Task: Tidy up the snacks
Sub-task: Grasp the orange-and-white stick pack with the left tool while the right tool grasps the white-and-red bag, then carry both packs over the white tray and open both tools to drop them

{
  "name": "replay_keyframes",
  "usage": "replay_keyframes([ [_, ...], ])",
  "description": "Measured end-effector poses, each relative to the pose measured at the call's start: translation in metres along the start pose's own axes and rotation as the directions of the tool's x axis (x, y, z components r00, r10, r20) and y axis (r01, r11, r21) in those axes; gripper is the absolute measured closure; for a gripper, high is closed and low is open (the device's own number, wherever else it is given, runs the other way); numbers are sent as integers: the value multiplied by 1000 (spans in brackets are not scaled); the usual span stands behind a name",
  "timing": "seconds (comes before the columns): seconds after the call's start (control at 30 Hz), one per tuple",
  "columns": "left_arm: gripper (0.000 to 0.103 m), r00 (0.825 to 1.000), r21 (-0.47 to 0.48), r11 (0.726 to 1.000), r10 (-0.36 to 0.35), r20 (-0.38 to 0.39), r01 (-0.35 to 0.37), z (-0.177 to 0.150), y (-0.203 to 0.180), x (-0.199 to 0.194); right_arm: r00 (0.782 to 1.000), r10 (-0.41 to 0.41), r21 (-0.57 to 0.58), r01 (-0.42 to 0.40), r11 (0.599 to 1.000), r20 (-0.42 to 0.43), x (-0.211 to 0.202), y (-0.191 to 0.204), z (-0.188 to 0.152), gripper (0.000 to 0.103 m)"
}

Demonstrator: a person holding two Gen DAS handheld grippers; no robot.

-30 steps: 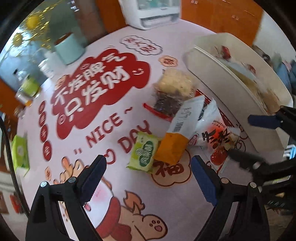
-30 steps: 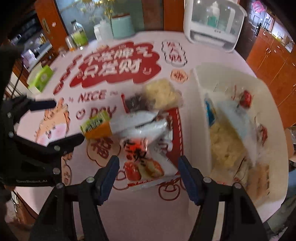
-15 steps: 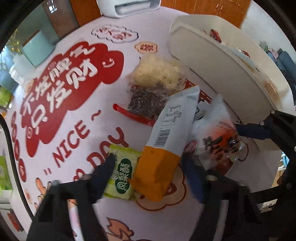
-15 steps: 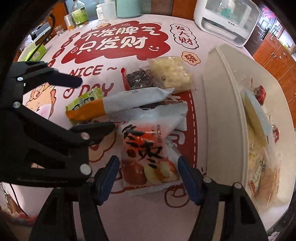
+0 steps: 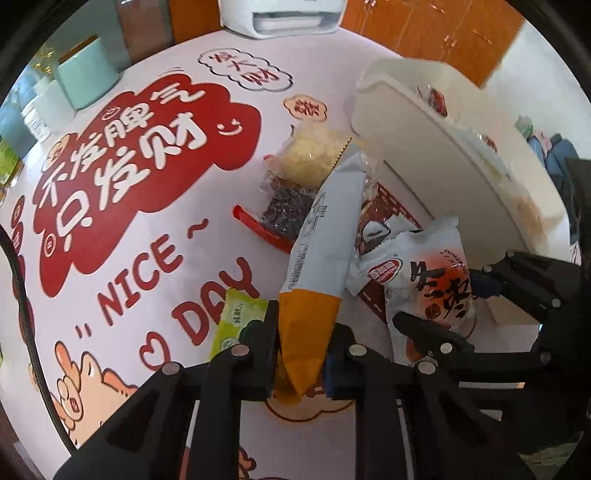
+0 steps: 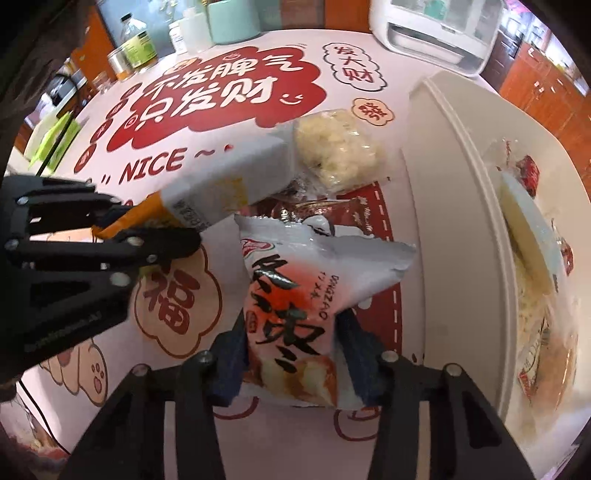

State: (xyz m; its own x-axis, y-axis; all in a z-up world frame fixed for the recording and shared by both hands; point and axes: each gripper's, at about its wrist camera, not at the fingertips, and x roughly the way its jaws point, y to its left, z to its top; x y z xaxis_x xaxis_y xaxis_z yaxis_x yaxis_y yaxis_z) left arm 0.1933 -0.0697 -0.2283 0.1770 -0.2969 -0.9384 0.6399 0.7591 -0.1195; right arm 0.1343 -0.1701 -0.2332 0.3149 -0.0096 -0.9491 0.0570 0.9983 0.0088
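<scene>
A long white packet with an orange end (image 5: pixel 325 236) lies over the snack pile. My left gripper (image 5: pixel 301 356) is closing its jaws, and the pads pinch that orange end; the right wrist view shows this gripper (image 6: pixel 147 240) holding the packet (image 6: pixel 236 184) with its far end raised. Beside it, my right gripper (image 6: pixel 295 363) is closing on a puffy white-and-red packet (image 6: pixel 291 306), which bulges between the blue pads. The left wrist view shows the same grip (image 5: pixel 432 332). A green packet (image 5: pixel 236 317) lies just left of my left fingers.
A white bin (image 5: pixel 424 147) holding several snacks stands to the right. A clear bag of yellow pieces (image 5: pixel 310 158) and a dark seed bag (image 5: pixel 288 210) lie behind the pile. A white appliance (image 5: pixel 280 18), a teal canister (image 5: pixel 88 70) and bottles (image 6: pixel 136 48) line the back.
Both grippers came down onto the pile and their jaws narrowed. The left one now pinches the orange end, and the right one squeezes the white-and-red packet.
</scene>
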Motion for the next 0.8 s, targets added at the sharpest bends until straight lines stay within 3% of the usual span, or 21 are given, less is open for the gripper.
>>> replay_keyframes([
  [0.43,87,993,7,1000,-2,114,1,-18,-22,-76,992,29,40,-34,999,121,-59,-1,-5,58],
  [0.8,86,978,41,999,-21,210,12,-29,-67,-130,975,20,51,-32,998,220,-112,-6,-26,58],
])
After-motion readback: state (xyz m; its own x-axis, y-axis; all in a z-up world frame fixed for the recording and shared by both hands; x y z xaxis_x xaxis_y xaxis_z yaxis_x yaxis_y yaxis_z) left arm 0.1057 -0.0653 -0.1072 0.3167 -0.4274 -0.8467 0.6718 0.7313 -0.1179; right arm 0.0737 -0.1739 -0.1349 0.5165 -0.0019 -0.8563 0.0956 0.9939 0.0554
